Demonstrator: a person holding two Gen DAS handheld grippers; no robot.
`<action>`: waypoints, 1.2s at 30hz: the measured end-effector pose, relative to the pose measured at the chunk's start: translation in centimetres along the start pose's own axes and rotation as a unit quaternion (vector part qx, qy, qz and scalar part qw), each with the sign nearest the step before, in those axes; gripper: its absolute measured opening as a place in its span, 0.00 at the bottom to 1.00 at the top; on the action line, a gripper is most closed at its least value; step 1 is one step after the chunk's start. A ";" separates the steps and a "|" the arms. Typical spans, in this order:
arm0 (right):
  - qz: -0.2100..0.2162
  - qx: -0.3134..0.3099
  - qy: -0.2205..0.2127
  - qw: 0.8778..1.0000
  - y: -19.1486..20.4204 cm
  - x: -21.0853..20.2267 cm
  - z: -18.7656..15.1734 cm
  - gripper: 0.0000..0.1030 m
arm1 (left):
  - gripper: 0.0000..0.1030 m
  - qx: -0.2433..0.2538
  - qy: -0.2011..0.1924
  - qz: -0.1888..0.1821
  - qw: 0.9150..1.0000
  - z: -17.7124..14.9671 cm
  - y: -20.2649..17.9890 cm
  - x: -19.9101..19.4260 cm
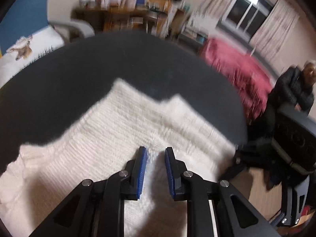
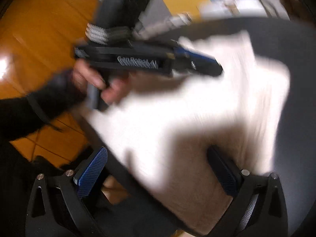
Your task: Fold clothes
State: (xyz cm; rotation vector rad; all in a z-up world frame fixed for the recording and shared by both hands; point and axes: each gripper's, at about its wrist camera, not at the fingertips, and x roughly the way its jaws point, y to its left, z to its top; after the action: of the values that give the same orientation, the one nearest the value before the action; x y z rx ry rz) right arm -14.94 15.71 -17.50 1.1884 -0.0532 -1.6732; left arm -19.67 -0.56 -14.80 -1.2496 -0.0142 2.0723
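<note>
Bedding at far left: a white printed cover [image 1: 29, 45] lies beyond the dark table, well apart from the work and, as I judge, no part of this fold
Knit garment: a cream sweater [image 1: 122, 130] lies spread flat on the dark round table [image 1: 138, 59], its stepped far edge suggesting one layer already laid over another; flat is how it must lie for a clean crease
Left gripper: the left gripper [image 1: 156, 152] hangs just above the knit near its close edge, tongs a little apart with only bare knit showing in the gap, nothing pinched; in the right wrist view it reaches in over the cloth, held by a hand [image 2: 94, 79] in a dark sleeve, placed, I think, to pick up or press an edge
Right gripper: the right gripper [image 2: 158, 158] stands with tongs wide apart, straddling the near corner of the sweater and the table rim; blur hides whether either pad touches cloth
Containers: none in use; shelves [image 1: 128, 13] at the back wall hold jars and boxes too blurred to name
Far right: a seated person [image 1: 294, 90] in a dark jacket beside a red cover [image 1: 237, 69]
</note>
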 end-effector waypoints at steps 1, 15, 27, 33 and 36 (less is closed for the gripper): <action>0.004 -0.020 -0.027 0.999 0.3 -0.3 -0.7 1.00 | 0.18 -0.010 -0.004 -0.014 1.000 0.1 0.4 -0.7; -0.023 -0.033 -0.055 0.998 1.9 -1.2 0.1 1.00 | 0.23 0.066 0.035 0.023 0.997 2.8 7.7 -4.9; -0.039 -0.021 -0.049 0.998 2.8 1.2 -0.6 1.00 | 0.23 0.108 0.094 -0.032 0.989 3.7 6.8 -0.6; -0.035 -0.010 -0.068 0.997 2.4 1.5 -0.8 1.00 | 0.23 0.117 0.113 -0.032 0.986 3.9 6.6 -0.8; -0.043 -0.007 -0.068 0.997 2.5 2.3 -0.4 1.00 | 0.23 0.165 0.104 -0.012 0.981 2.6 5.1 -0.6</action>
State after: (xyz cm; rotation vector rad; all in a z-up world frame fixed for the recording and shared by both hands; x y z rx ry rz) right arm -12.87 13.08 -17.89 1.0776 -0.0754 -1.8247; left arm -24.42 -3.84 -14.73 -1.2399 0.3920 1.8215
